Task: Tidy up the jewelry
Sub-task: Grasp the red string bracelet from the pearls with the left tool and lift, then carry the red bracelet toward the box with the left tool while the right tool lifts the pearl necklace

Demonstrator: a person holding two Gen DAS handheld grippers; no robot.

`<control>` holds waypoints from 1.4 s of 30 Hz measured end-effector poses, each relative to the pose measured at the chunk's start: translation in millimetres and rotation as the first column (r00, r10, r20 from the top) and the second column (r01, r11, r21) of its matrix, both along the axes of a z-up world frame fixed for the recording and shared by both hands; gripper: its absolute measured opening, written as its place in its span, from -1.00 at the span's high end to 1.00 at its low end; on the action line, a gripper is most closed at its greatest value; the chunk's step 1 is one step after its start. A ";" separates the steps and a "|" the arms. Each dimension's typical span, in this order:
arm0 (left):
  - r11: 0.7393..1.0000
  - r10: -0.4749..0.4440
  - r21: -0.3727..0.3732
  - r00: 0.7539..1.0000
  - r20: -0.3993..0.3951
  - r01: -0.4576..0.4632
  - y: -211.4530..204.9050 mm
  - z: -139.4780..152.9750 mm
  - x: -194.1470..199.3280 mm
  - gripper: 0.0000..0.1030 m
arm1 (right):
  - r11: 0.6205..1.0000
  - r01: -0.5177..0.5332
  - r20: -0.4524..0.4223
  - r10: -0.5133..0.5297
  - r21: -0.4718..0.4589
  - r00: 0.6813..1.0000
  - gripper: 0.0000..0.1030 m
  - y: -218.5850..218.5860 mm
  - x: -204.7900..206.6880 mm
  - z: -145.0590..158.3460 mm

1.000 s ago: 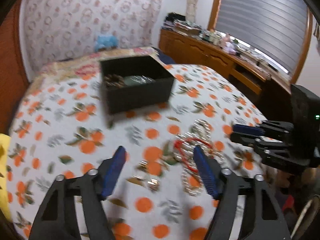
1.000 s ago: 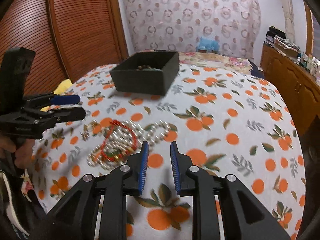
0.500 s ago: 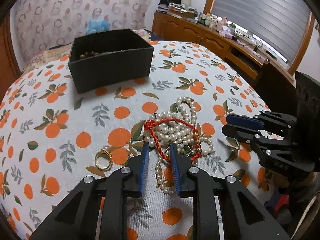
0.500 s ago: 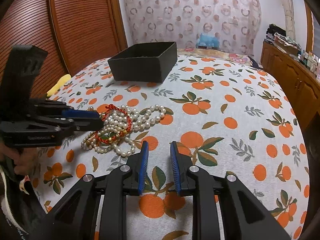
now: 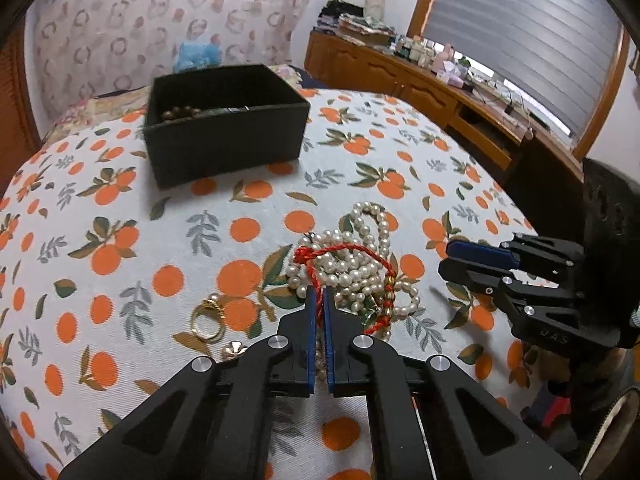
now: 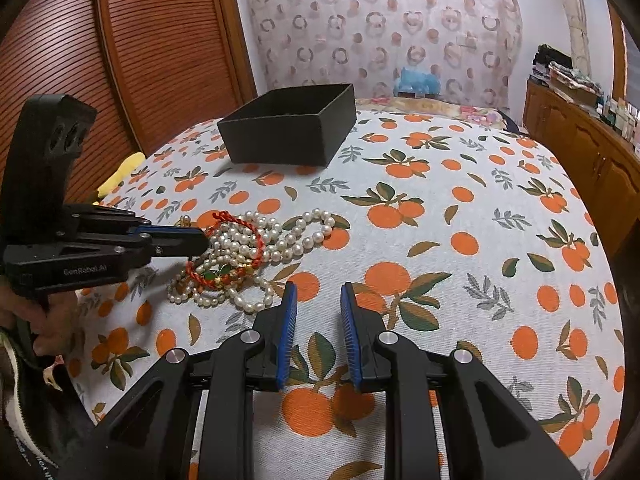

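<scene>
- Left gripper: I am pinching the red cord bracelet atop the pearl necklace on the tablecloth.
- Right gripper: I am hovering it partly open, gripping nothing.
- Black box is sitting well beyond.

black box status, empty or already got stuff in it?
Not empty. The left wrist view shows the open-topped black box already holding a brown bead strand and a darker item beside it, too unclear to identify.
</scene>
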State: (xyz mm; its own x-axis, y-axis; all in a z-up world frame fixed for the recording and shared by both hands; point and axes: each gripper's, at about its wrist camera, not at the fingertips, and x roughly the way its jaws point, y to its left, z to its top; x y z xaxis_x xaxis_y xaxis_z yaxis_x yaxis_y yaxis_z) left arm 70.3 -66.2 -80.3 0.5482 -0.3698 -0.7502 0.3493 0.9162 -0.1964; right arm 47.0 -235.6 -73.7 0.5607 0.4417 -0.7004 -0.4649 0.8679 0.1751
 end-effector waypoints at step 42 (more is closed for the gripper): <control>0.987 0.156 0.006 0.958 0.242 -0.162 57.2 53.0 -32.9 0.96 | 0.977 -0.044 -0.008 0.043 -0.206 0.999 0.63 49.0 68.8 -3.4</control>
